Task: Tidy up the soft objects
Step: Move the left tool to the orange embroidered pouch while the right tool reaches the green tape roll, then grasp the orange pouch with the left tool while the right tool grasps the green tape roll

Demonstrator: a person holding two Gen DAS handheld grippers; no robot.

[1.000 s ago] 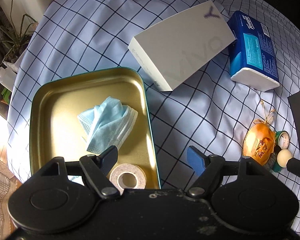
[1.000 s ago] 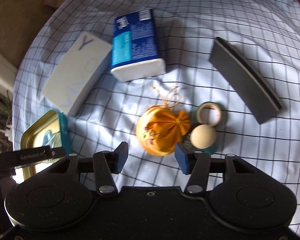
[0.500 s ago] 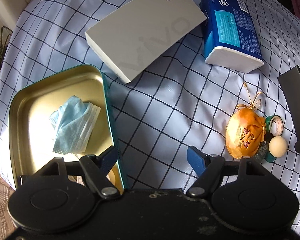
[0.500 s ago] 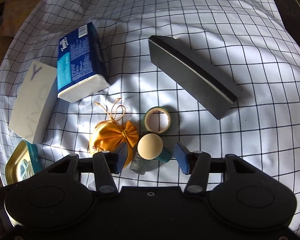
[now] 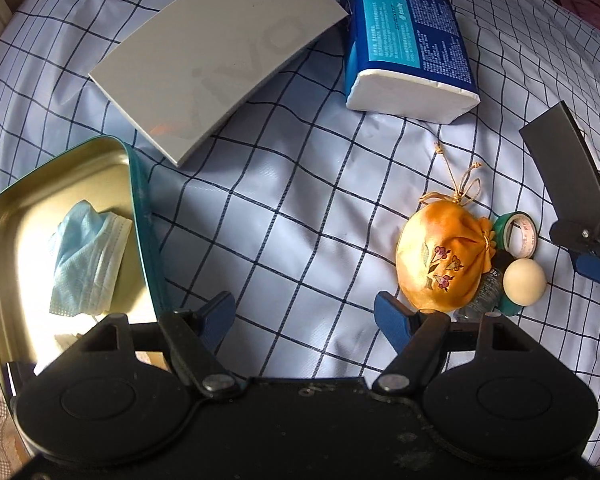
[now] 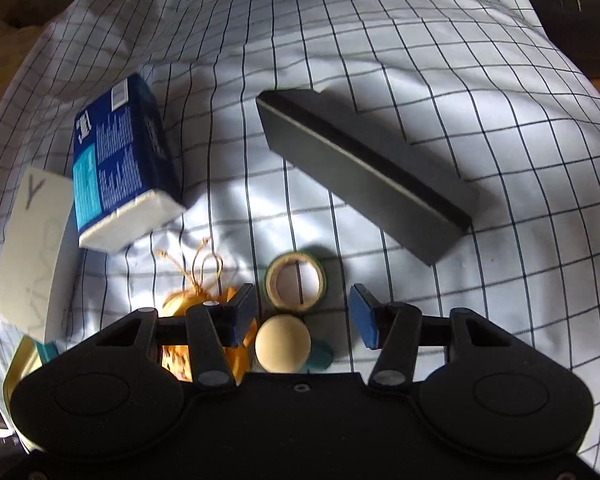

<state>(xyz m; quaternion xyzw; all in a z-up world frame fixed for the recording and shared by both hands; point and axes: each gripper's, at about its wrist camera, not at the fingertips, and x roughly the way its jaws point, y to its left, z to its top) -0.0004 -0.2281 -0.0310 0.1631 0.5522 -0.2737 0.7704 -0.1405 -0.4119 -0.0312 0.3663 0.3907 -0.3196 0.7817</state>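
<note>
my right gripper [image 6: 302,316], jaws apart and empty, hovers over the gold drawstring pouch [image 5: 440,262] lying on the checked cloth [image 5: 284,208]; i judge it light and squashy, best pinched at its gathered neck, while my left gripper [image 5: 304,312] hangs open.

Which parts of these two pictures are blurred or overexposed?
Left wrist view: sharp overall; sunlight glares on the floor of the tin, washing out the area beside the face mask. Right wrist view: motion blur smears the tissue pack and the golden pouch; strong shadows fall across the checked cloth.
</note>
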